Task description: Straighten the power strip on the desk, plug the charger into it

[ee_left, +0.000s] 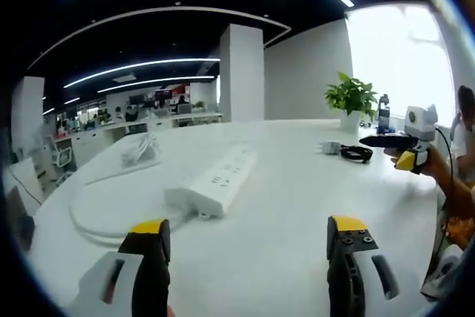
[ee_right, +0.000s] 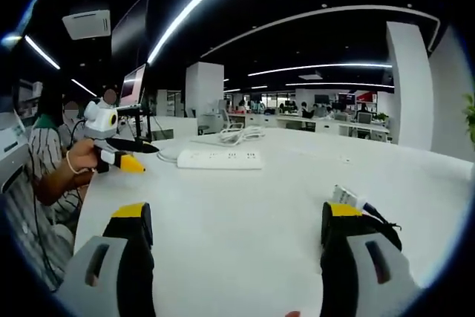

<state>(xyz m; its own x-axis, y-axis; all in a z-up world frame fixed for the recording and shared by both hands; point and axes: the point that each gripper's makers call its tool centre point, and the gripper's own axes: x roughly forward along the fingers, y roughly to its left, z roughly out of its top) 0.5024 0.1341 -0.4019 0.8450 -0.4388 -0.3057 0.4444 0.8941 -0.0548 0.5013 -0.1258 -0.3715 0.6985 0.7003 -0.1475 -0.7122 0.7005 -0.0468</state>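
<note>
The power strip (ee_left: 215, 181) lies askew on the tabletop (ee_left: 297, 198), well apart from the charger (ee_left: 331, 147); both hand-held grippers, left (ee_left: 249, 239) and right (ee_right: 236, 220), hover open and empty.

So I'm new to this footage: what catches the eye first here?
The white power strip lying skewed mid-desk, its cable looping off to one side. Beyond it, near a potted plant, sits the charger with its black cord. Both tongs hang open above the white desk.

We see the power strip (ee_left: 214, 181) on the desk (ee_left: 297, 183) ahead of our left gripper (ee_left: 249, 246), the charger (ee_left: 331, 147) beyond to the right.
</note>
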